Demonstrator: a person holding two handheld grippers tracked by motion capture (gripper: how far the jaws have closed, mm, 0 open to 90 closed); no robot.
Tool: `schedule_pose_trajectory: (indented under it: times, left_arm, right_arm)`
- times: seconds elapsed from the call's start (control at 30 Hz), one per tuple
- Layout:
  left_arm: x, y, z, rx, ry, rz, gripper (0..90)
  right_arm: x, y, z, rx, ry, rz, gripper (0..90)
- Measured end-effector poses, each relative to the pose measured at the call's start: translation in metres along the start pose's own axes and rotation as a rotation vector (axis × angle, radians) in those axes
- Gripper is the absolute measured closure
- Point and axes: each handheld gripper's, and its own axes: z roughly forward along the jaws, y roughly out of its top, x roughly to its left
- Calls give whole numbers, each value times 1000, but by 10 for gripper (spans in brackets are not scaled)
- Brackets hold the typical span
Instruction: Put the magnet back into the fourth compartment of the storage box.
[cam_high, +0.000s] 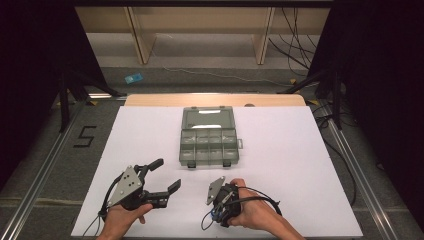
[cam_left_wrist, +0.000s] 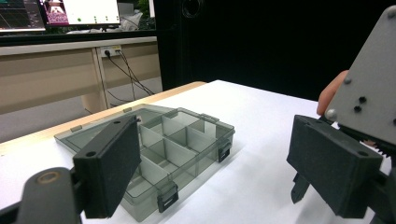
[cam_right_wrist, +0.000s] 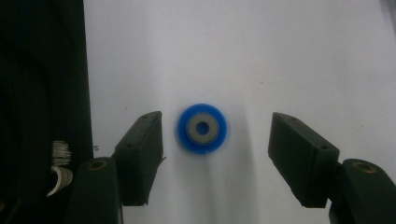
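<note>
A small blue disc with a grey ring at its centre lies flat on the white sheet. My right gripper points straight down over it, open, one jaw on each side of the disc and neither touching it. In the high view the right gripper is at the near middle of the table. My left gripper hovers at the near left, open wide and holding nothing, aimed toward the box. A clear grey compartment box sits mid-table with its lid folded back; from the left gripper the box's compartments look empty.
The white sheet covers the table, with a wooden edge at the far side. Black stands and cables flank the table on the floor. A "5" mark is on the floor at left.
</note>
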Motion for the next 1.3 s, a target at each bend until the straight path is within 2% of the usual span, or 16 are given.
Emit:
schedule_pose_trajectory:
  times: [0.1,0.13,0.4,0.6,0.63,0.73,0.87,1.07,1.27,1.3]
  left_arm:
    - [0,0,0,-1,-2,-1,166]
    - [0,0,0,0,-2,0,165]
    - [0,0,0,0,-3,-2,166]
    - [-1,-1,1,-3,-4,-8,166]
    - [0,-1,1,0,-4,-6,166]
    - [0,-1,1,1,-4,-4,166]
    - [0,-1,1,0,-3,-6,166]
    - [0,0,0,1,-3,-3,166]
    - [0,-1,1,1,-3,-7,166]
    - [0,-1,1,1,-3,-8,165]
  right_arm:
    - [0,2,4,5,10,-3,404]
    - [-1,2,5,15,30,6,416]
    - [-2,5,11,34,28,4,487]
    - [-5,5,14,49,49,0,550]
    - [-5,5,14,55,59,12,565]
    - [-6,6,14,52,56,2,621]
    - [-7,6,13,55,60,-8,626]
    - [-9,5,10,37,54,-8,628]
    - [-19,3,-4,3,16,18,628]
    - [-22,2,-8,-6,-2,24,628]
